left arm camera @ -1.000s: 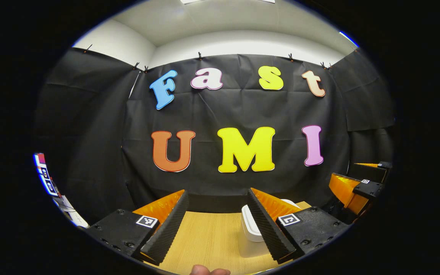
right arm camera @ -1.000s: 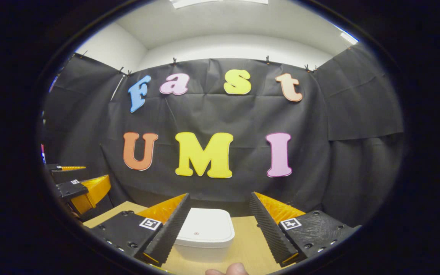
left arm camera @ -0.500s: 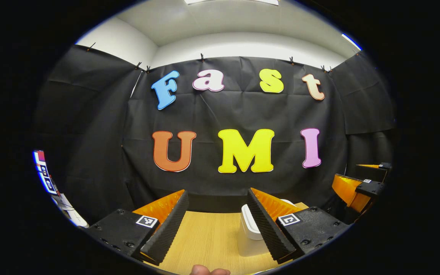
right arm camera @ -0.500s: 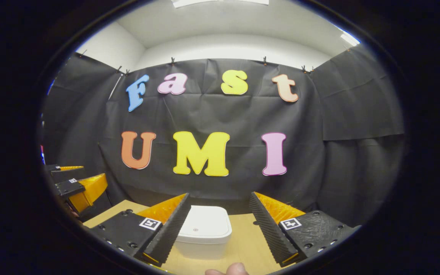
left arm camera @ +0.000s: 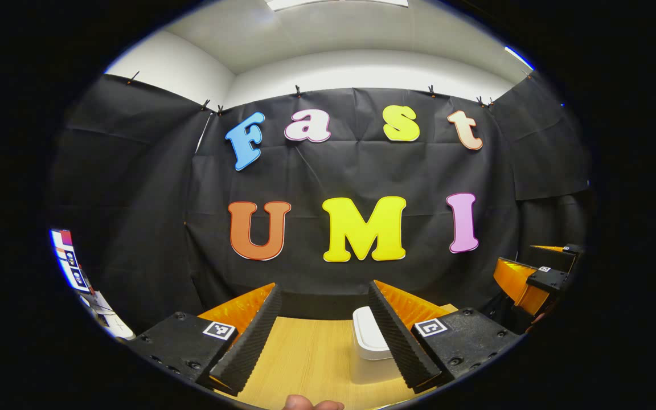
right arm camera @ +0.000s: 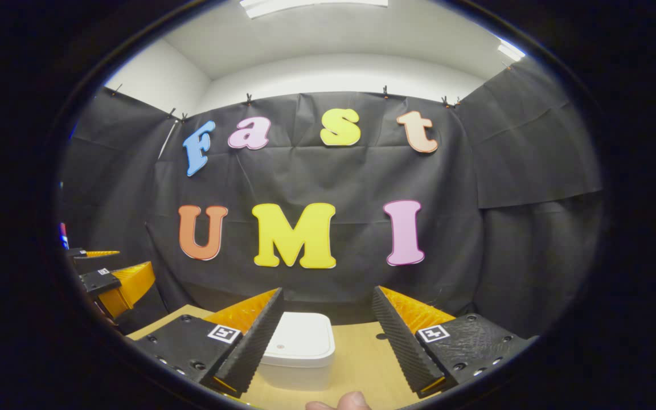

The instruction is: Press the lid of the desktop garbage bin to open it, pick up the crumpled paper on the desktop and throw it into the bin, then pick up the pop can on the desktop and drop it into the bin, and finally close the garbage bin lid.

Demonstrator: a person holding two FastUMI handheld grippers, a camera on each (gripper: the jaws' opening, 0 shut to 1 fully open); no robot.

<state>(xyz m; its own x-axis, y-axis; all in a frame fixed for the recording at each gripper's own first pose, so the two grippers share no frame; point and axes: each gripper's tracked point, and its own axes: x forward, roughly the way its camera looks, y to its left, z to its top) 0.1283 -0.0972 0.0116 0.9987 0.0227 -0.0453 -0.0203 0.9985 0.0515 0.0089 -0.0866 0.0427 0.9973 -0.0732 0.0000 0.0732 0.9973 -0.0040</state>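
Note:
A white desktop garbage bin [right arm camera: 299,350] with its lid down stands on the wooden table [right arm camera: 362,364], ahead of my right gripper [right arm camera: 325,341] and a little left of its centre line. That gripper is open and holds nothing. In the left gripper view the same bin [left arm camera: 368,344] sits partly behind the right-hand finger of my left gripper [left arm camera: 322,341], which is also open and holds nothing. Each view shows the other gripper off to the side: the right gripper [left arm camera: 533,279] at the right edge, the left gripper [right arm camera: 114,279] at the left edge.
The black cloth wall [left arm camera: 362,171] closes off the back of the table. A fingertip [left arm camera: 311,404] shows at the bottom edge of the left gripper view, and another fingertip [right arm camera: 339,403] at the bottom of the right gripper view.
Both views have shifted slightly. The bin sits a little further left in each view than a second ago. Both grippers stay open.

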